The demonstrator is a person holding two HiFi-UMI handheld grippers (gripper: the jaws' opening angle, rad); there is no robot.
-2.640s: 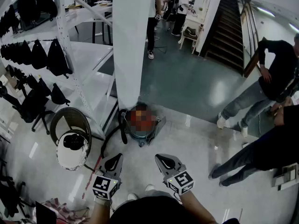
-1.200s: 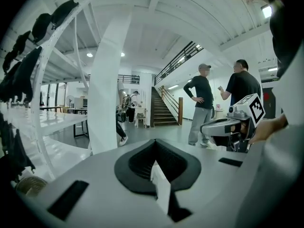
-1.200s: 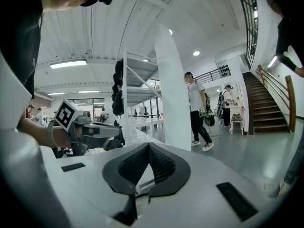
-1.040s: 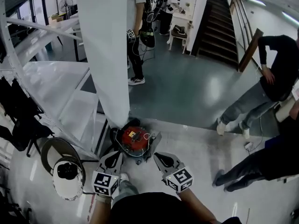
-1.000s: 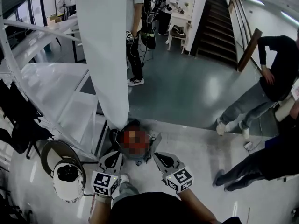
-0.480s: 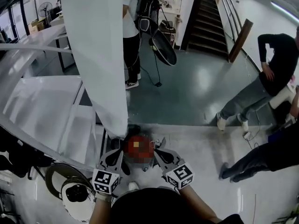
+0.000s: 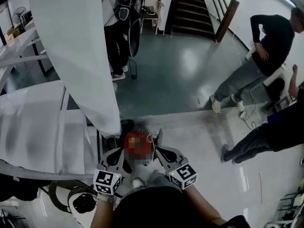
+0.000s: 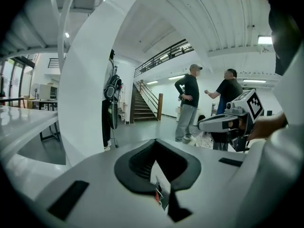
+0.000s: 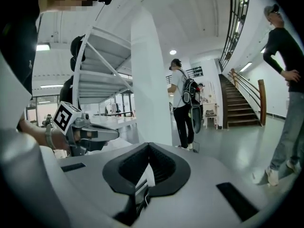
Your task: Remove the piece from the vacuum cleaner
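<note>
The vacuum cleaner [image 7: 137,144] is a small red-topped canister on the floor at the foot of a white pillar; a mosaic patch covers most of its top. My left gripper [image 7: 118,152] hovers just left of it and my right gripper [image 7: 158,150] just right of it, both pointing forward and neither touching it. Both are shut with nothing held. In the left gripper view the jaws [image 8: 154,144] meet empty, with the right gripper [image 8: 223,122] beside them. In the right gripper view the jaws [image 9: 148,146] are shut too. Which piece comes off is not visible.
The white pillar [image 7: 76,56] rises directly behind the vacuum. White shelving [image 7: 28,122] fills the left. A round white and black object [image 7: 83,201] lies on the floor at lower left. People [image 7: 256,65] stand at right, another [image 7: 118,32] by the staircase [image 7: 190,8].
The view and both grippers have come forward to the vacuum, which now sits between the gripper tips instead of ahead of them. Both grippers stay shut.
</note>
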